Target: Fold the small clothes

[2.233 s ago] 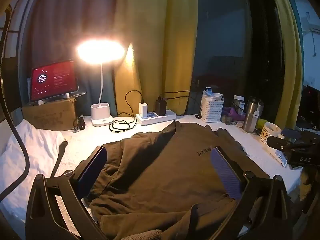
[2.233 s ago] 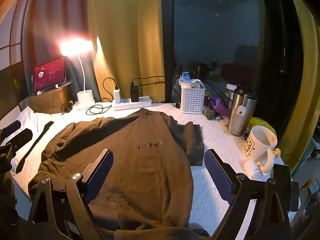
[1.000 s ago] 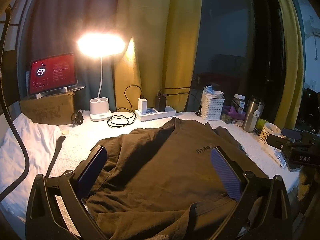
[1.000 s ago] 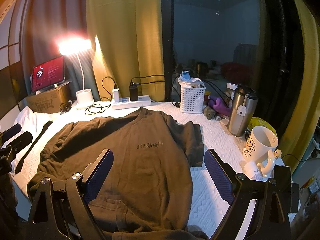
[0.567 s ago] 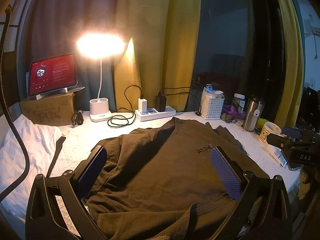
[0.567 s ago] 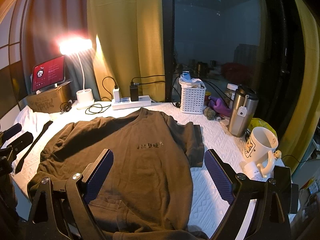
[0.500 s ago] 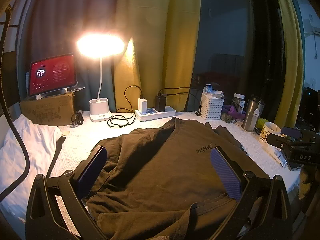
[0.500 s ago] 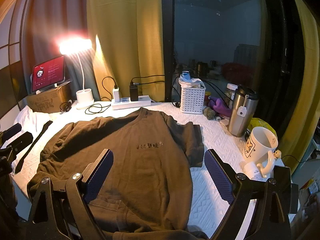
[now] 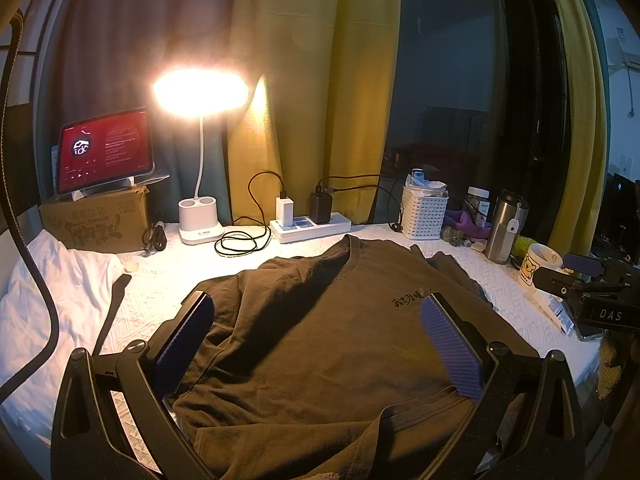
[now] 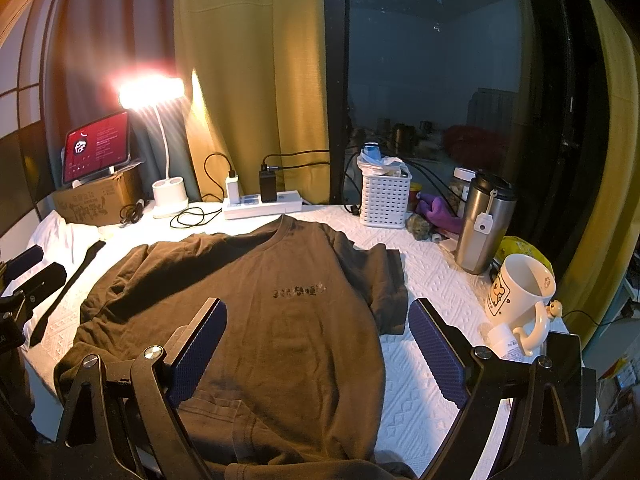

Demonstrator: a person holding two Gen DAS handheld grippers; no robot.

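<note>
A dark brown T-shirt [image 9: 320,340] [image 10: 280,320] with small chest lettering lies spread face up on the white quilted table cover [image 10: 432,280], collar toward the window. Its left side is rumpled and its hem hangs toward me at the front edge. My left gripper [image 9: 318,322] hovers open over the shirt's lower left part, nothing between its blue pads. My right gripper [image 10: 316,330] is open too, above the shirt's lower right part, its right finger over the bare cover. The right gripper's body [image 9: 592,292] shows at the left wrist view's right edge.
Along the back stand a lit desk lamp [image 9: 200,128], a tablet [image 9: 104,152] on a cardboard box, a power strip [image 10: 262,204] with cables, a white basket [image 10: 386,198], a steel tumbler [image 10: 482,228] and a mug [image 10: 518,300]. White cloth [image 9: 52,300] lies at left.
Over the last two seconds both grippers rose and drew back slightly; the shirt settled flatter. In the last half second nothing visibly moved.
</note>
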